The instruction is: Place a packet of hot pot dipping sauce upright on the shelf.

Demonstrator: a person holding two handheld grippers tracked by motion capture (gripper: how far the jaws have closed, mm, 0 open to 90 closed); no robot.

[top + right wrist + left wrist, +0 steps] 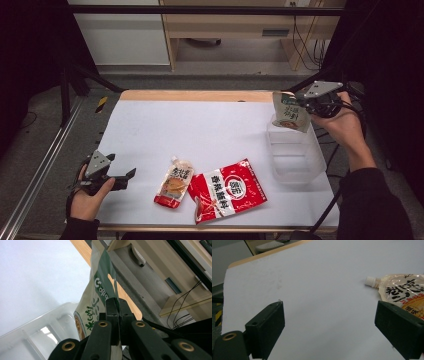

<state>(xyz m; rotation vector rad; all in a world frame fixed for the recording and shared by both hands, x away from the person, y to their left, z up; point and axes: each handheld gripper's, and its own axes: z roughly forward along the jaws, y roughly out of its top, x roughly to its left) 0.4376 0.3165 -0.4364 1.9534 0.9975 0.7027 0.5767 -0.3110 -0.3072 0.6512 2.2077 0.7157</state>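
Green-and-white printed pouch (290,111) hangs clamped in the right gripper's (309,105) jaws above the clear plastic bin (296,165); lowering and releasing seems next. Left gripper (117,176) waits, jaws apart.

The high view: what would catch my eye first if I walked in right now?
Probably the right gripper, clamped on a green-and-white packet held in the air over a clear plastic bin at the table's right edge. Next, the bright red-and-white pouch lying flat near the front, with a pale spouted pouch just left of it. At the front left corner the left gripper waits open.
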